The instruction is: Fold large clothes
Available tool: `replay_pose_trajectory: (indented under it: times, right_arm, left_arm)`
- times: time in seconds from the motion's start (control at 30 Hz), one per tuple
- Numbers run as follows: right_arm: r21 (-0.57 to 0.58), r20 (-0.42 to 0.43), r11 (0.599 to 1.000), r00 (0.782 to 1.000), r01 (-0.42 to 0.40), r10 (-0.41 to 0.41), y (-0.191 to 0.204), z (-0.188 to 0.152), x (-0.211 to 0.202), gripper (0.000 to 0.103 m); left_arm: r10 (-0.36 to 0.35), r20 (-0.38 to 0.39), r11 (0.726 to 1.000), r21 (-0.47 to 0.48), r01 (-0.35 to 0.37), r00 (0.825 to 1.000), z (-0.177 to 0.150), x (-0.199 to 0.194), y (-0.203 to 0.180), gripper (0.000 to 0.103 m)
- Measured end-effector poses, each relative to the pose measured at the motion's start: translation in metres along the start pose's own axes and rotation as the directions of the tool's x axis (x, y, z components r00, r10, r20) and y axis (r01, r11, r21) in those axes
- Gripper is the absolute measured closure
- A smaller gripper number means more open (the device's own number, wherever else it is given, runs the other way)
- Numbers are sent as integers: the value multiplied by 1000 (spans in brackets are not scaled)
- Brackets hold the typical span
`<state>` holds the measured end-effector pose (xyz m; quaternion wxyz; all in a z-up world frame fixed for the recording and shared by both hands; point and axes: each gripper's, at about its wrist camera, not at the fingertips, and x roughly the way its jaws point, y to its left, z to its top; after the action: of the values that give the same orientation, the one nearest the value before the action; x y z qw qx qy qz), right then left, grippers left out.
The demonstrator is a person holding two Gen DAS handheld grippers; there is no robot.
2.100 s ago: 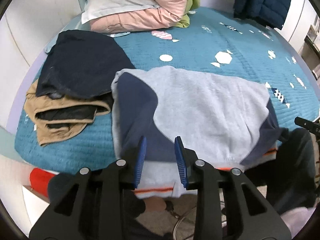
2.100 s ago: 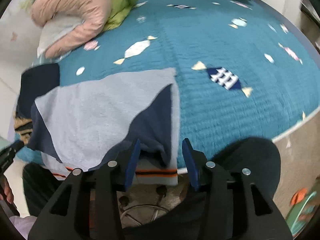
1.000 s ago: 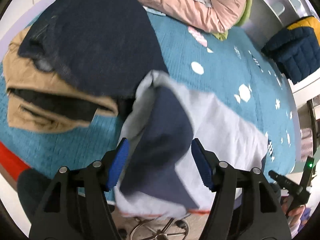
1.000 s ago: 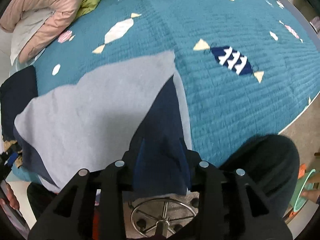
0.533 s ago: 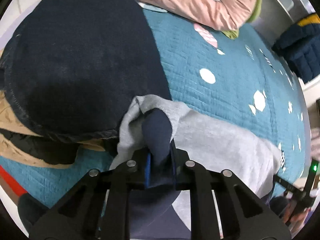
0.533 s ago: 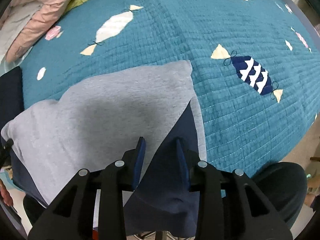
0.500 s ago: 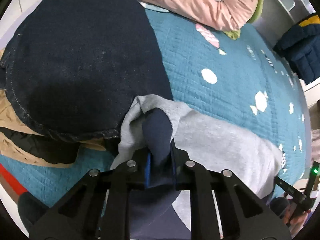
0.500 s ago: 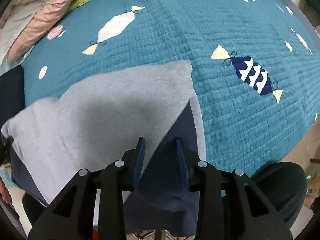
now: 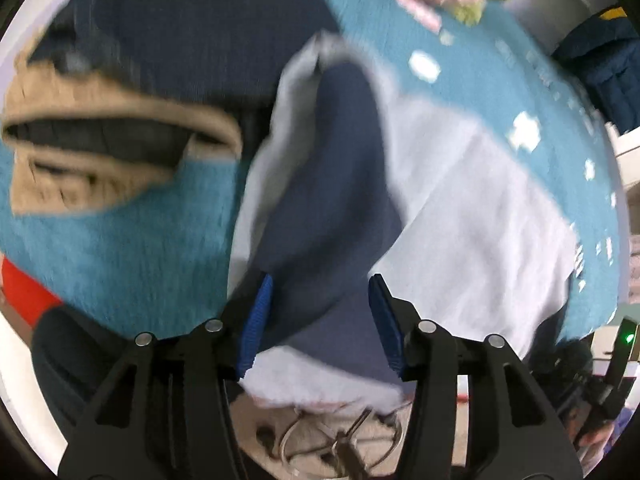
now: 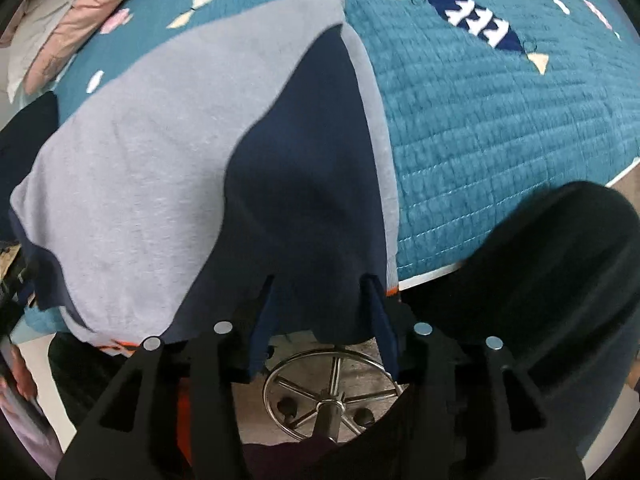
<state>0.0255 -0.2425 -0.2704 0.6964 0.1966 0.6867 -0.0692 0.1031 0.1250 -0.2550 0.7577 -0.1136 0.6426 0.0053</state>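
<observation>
Jaws of the left gripper point(image 9: 318, 322) and the right gripper point(image 10: 322, 320) are both opening, released, navy sleeve cloth loose between them. The grey-and-navy sweatshirt point(image 10: 160, 140) lies on the teal bedspread point(image 10: 500, 120), its hem overhanging the bed's edge.

That grey-and-navy sweatshirt point(image 10: 152, 152) is soft, matt fleecy cloth with a faint nap, lying on a teal bedspread point(image 10: 480, 128) of quilted fabric, stitched into small raised squares and dull all over. Over by the left gripper point(image 9: 316, 320) and the right gripper point(image 10: 320, 320), the bodies are matt black plastic set with small shiny metal studs, the fingers point(image 9: 256, 320) faced with ribbed blue pads that look rubbery. Under the bed edge a chair base point(image 10: 328, 392) gleams as polished metal, and the folded tan garment point(image 9: 120, 148) looks a coarse, heavier cloth, though it is blurred.
</observation>
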Motion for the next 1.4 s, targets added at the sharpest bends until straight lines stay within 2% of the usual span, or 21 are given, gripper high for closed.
replay_pose_trajectory:
  times: [0.03, 0.07, 0.1, 0.2, 0.27, 0.5, 0.6, 0.67, 0.73, 0.77, 0.8, 0.83, 0.87, 0.93, 1.0, 1.07, 1.13, 1.23, 1.33, 1.4]
  right_arm:
    - [1, -2, 1000, 1000, 19, -19, 1, 1, 3, 62]
    - [-3, -1, 998, 999, 55, -55, 3, 1, 5, 66]
    - [-12, 8, 997, 997, 75, -75, 6, 0, 5, 72]
    - [-39, 46, 993, 993, 113, -111, 14, -6, -1, 92]
    - [-31, 63, 993, 992, 110, -108, 12, -9, -7, 95]
    - [6, 60, 995, 993, 104, -104, -9, -9, -20, 96]
    - [-19, 38, 990, 990, 138, -137, -10, 1, -3, 96]
    - [-47, 43, 981, 982, 186, -184, 10, 4, 7, 95]
    - [-74, 55, 974, 976, 213, -210, 18, 2, 1, 91]
    - [-68, 59, 979, 980, 193, -190, 18, 2, -5, 88]
    - [-45, 67, 986, 986, 158, -155, 15, 1, -11, 78]
    - [-27, 79, 989, 987, 143, -140, 12, 1, -17, 74]
    - [-13, 100, 990, 985, 140, -138, 9, 1, -25, 74]
    - [-8, 158, 989, 977, 148, -145, 7, 1, -44, 74]
    - [-24, 205, 993, 973, 117, -110, 10, 1, -61, 74]
    - [-49, 206, 995, 975, 90, -78, 12, -1, -67, 75]
    - [-90, 192, 994, 980, 62, -44, 20, 3, -64, 95]
    - [-112, 139, 993, 990, 23, -7, 24, -1, -42, 98]
    - [-95, 64, 993, 996, 72, -66, 21, 13, 10, 101]
    - [-77, 70, 995, 996, 68, -62, 22, 14, 10, 101]
  left_arm:
    - [23, -19, 1000, -3, -23, 1000, -5, 8, 2, 59]
    - [42, -18, 999, -8, -42, 999, -10, 12, 5, 75]
    - [62, -5, 998, -12, -62, 998, -12, 12, 7, 87]
    - [28, 21, 999, -47, -27, 999, -14, 4, 16, 98]
    - [-2, 28, 998, -68, 4, 1000, -15, -6, 21, 99]
    - [-18, 20, 999, -49, 19, 1000, -37, -24, 23, 99]
    - [13, -11, 999, -50, -13, 1000, -43, -3, 27, 98]
    - [28, -29, 999, -41, -29, 999, -44, 15, 28, 97]
    - [48, -32, 999, -21, -49, 998, -43, 7, 22, 97]
    - [39, -38, 999, -4, -39, 999, -42, 0, 20, 97]
    - [30, -36, 1000, 10, -30, 999, -39, -5, 14, 96]
    - [29, -23, 999, 24, -28, 999, -39, -14, 13, 95]
    - [43, -6, 998, 37, -43, 999, -40, -24, 12, 92]
    - [66, 28, 996, 58, -67, 997, -44, -40, 10, 91]
    - [55, 57, 996, 63, -59, 997, -50, -53, 8, 91]
    - [45, 77, 996, 68, -50, 996, -53, -59, 4, 91]
    - [10, 94, 995, 95, -19, 996, -57, -60, 2, 92]
    - [34, 52, 992, 119, -40, 998, -48, -30, -13, 97]
    - [95, -52, 992, 91, -90, 994, -38, 21, -4, 102]
    - [86, -31, 994, 75, -84, 996, -40, 28, 0, 102]
